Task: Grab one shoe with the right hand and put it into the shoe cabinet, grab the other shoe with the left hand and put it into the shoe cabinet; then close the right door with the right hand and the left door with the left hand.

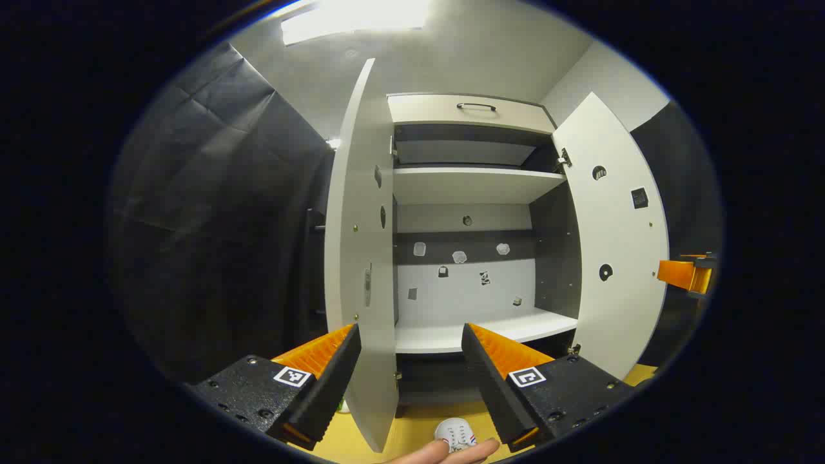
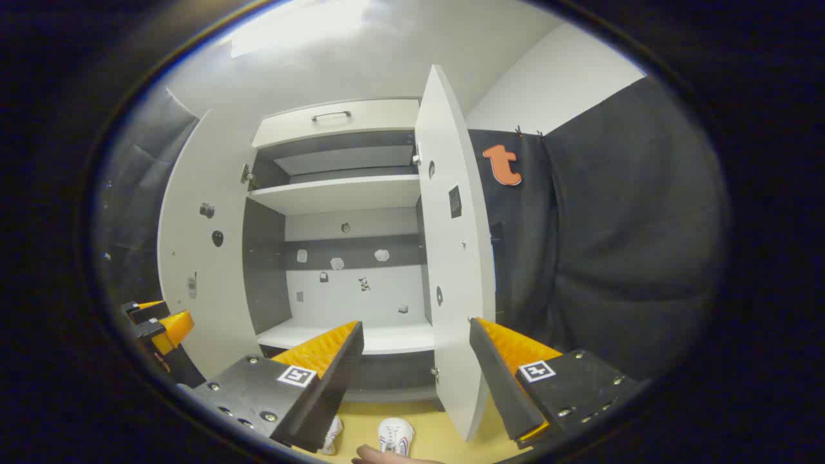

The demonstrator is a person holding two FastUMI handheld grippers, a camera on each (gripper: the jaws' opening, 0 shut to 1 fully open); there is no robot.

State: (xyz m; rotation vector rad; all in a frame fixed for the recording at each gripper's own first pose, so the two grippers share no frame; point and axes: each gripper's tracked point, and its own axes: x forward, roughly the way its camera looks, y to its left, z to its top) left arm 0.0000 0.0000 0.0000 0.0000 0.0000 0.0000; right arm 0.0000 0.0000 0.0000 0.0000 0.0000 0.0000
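Left gripper view: shoe [image 1: 456, 433] below hand-held gripper [image 1: 411, 348].

light: bright ceiling panel [image 1: 354, 16] overhead, glare | shadow: dim under cabinet shelf [image 1: 474, 183] | focus: sharp | distortion: strong fisheye bending at edges

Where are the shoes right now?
On the yellow floor before the open cabinet: two white shoes low in the right gripper view, beside a hand.

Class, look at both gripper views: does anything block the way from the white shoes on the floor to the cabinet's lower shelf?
Nothing visible does. Both white cabinet doors stand open, the white lower shelf is bare, and the white shoes sit on the yellow floor before it.
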